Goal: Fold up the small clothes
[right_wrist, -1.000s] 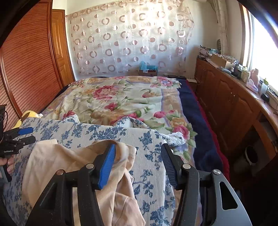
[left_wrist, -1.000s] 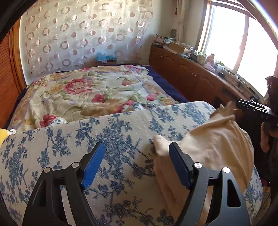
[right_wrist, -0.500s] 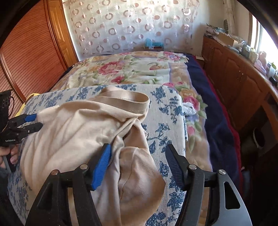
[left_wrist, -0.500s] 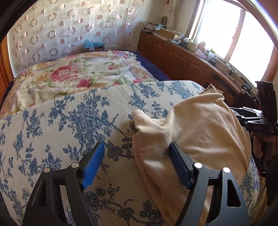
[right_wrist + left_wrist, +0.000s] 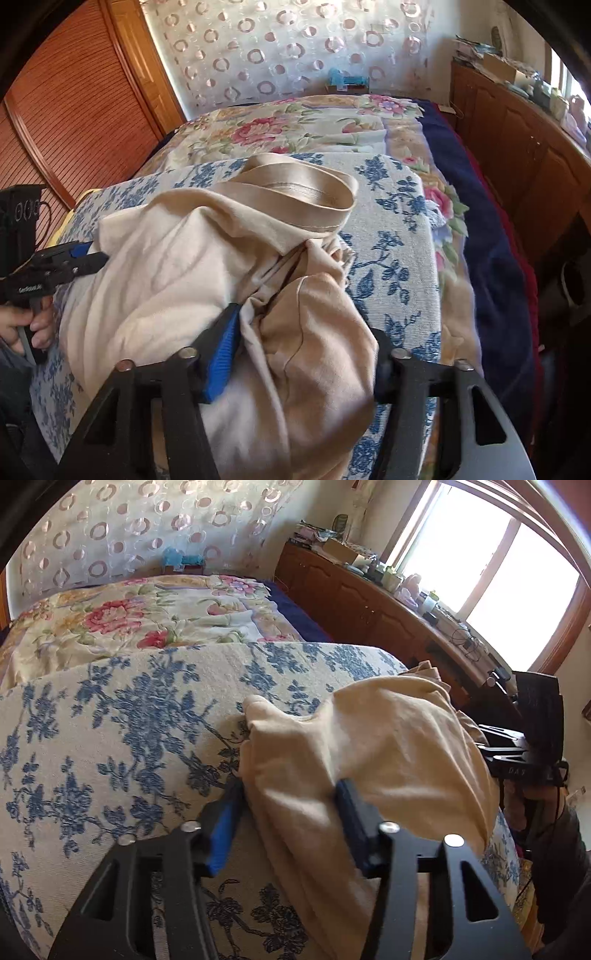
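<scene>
The crumpled beige cotton garment (image 5: pixel 207 266) bunches between both closing claws, left claw (image 5: pixel 290 812) and right claw (image 5: pixel 306 339), its satin waistband (image 5: pixel 306 192) beyond them.

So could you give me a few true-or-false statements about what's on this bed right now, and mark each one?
1. The beige garment lies on a blue-flowered cloth. True.
2. Its waistband is at the end far from the camera. True.
3. The left hand-held gripper has nothing between its fingers. False: garment fabric sits between them as its jaws close.
4. The window is covered by a dark blind. False: it is bare and bright.
</scene>
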The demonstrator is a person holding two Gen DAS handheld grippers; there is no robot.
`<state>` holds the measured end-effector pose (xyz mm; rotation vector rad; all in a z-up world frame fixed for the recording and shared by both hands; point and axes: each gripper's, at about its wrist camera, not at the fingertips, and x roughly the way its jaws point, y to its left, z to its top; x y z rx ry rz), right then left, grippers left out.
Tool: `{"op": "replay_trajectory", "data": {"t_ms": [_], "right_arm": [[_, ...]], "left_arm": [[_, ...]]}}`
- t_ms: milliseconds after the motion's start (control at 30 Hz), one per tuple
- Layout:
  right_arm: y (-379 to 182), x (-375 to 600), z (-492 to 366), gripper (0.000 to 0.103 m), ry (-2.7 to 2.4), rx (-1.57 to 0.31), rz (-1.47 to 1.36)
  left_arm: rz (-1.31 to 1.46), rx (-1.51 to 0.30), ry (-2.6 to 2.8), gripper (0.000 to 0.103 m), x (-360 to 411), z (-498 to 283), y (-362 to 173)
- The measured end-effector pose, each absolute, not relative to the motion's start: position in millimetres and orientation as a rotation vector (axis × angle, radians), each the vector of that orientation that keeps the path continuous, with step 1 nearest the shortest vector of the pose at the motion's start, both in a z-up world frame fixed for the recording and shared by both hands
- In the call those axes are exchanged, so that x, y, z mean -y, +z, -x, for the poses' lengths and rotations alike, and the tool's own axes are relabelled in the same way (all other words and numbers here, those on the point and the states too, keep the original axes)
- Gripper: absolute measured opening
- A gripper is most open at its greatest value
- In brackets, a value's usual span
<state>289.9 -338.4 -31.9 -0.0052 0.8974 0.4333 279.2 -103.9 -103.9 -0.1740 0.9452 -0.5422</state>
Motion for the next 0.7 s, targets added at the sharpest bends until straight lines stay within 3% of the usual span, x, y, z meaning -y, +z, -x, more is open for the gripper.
{"op": "replay_trajectory", "data": {"t_ms": [67, 133, 700], "right_arm": [[-33, 336, -289, 0.028, 0.470, -0.901, 0.008], [-31, 333, -286, 0.018, 0.482, -0.893, 0.030], [54, 288, -263, 0.014, 0.556, -0.605, 0.159]], "left_arm": [[0.217, -0.971, -0.578, 0.027, 106, -281, -106], [0.243, -0.975, -0.602, 0.017, 106, -281, -105], [0.379, -0.703, -0.564, 0.011, 23, -213, -30]]}}
